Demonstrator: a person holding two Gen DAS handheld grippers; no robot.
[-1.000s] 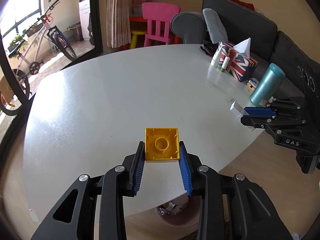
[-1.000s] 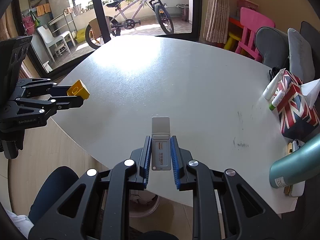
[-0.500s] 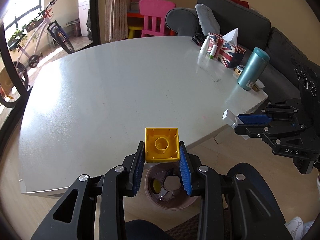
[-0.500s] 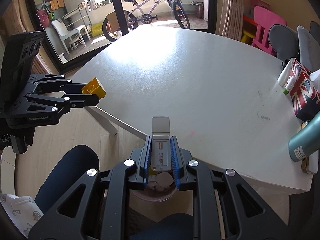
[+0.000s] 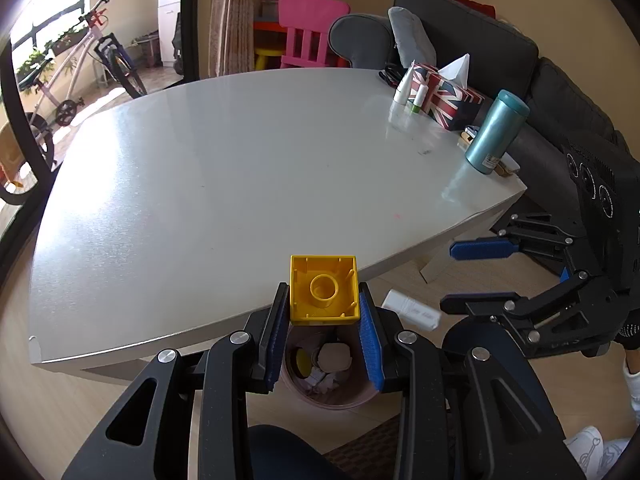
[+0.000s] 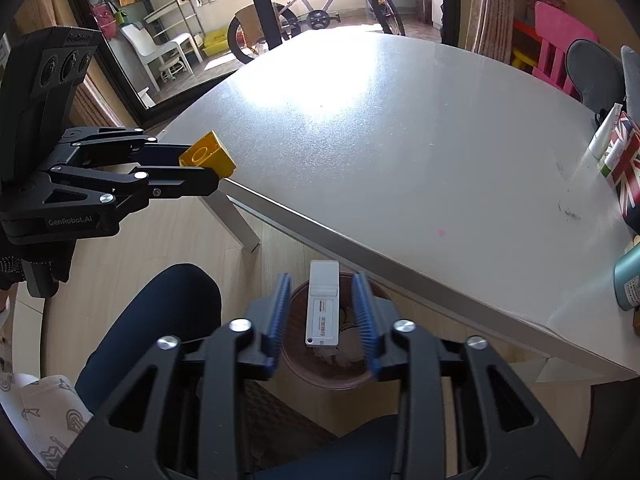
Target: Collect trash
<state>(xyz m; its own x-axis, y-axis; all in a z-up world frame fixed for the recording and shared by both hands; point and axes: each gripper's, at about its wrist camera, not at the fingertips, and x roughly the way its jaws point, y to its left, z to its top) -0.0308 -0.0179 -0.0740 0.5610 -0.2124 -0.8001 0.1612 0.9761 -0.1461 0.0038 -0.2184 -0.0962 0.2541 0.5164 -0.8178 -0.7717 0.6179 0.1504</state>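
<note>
So the left hand-held gripper (image 5: 324,322) is clamped on a yellow plastic building block (image 5: 323,294), hollow underside facing the camera with the round tube in the middle, squeezed between the ribbed blue pads (image 5: 370,346). It sits just past the near edge of the worktop (image 5: 224,184), right above a round pinkish trash bin (image 5: 332,396) on the wooden floor, which already has crumpled bits in it

The right hand-held gripper (image 6: 322,316) has its jaws spread wide, and a white rectangular plastic stick (image 6: 323,304), looks like a USB dongle with a cap and a small printed label, is in the gap between the pads with clear space on both sides, directly over the same bin (image 6: 304,372). From the left wrist view that white stick (image 5: 410,312) looks blurred, in the air beside the bin

Rest of the glossy grey worktop: a Union Jack tissue box (image 5: 448,94), a couple of small white tubes (image 5: 402,88) next to it, and a metallic teal tumbler (image 5: 496,132) near the right corner
</note>
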